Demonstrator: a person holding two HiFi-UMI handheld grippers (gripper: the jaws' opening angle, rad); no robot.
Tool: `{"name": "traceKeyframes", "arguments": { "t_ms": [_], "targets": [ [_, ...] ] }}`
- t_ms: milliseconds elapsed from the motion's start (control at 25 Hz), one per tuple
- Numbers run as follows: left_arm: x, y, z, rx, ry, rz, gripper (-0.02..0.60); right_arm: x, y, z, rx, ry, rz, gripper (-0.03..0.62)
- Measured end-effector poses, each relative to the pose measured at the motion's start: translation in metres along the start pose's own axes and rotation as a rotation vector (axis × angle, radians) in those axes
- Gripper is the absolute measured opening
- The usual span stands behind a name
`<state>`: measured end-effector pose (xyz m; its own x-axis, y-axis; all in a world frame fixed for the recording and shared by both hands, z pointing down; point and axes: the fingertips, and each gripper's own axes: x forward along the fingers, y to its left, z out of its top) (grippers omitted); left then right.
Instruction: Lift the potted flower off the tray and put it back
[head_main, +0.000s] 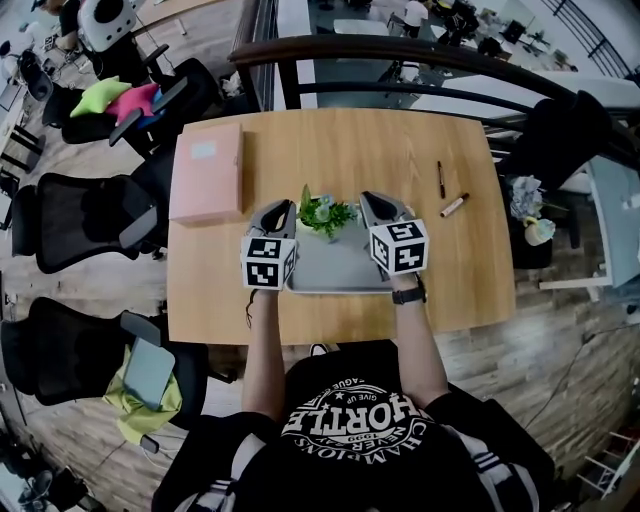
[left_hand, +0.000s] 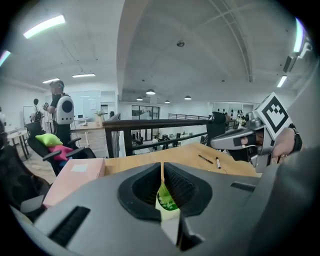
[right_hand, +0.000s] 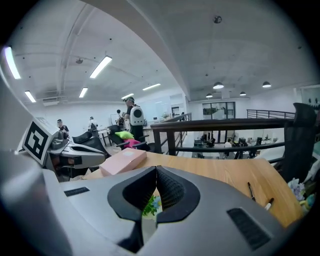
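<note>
Peering down at the table, I find my marker cubes covering the near corners of the tray, and leaves hiding most of the pot. The flower stands at the tray's far edge. My arms reach forward with the left gripper and right gripper flanking it, both tilted slightly down, jaws pressed together on nothing. Whether either touches the leaves I cannot tell.
</note>
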<state>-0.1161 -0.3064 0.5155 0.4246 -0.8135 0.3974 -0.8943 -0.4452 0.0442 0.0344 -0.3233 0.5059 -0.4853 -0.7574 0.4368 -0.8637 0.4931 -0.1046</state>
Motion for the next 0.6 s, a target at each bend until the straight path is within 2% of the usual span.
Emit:
{"name": "traceKeyframes", "arguments": {
  "t_ms": [240,440,480,560,600],
  "targets": [
    [0.011,0.010,-0.040,-0.036,0.118,0.016,0.023,0.011,-0.008,-0.032,0.023,0.080,0.018,0.030],
    [0.020,0.014,-0.066,-0.056,0.181,0.016,0.031,0.019,-0.016,-0.052,0.039,0.133,0.031,0.067],
    [0.022,0.014,-0.070,-0.062,0.193,0.015,0.048,0.021,-0.018,-0.055,0.042,0.143,0.034,0.072],
    [0.028,0.013,-0.079,-0.080,0.225,0.007,0.146,0.024,-0.021,-0.062,0.048,0.161,0.039,0.081],
    [0.031,0.011,-0.084,-0.089,0.242,0.003,0.172,0.027,-0.022,-0.065,0.051,0.171,0.042,0.084]
  ]
}}
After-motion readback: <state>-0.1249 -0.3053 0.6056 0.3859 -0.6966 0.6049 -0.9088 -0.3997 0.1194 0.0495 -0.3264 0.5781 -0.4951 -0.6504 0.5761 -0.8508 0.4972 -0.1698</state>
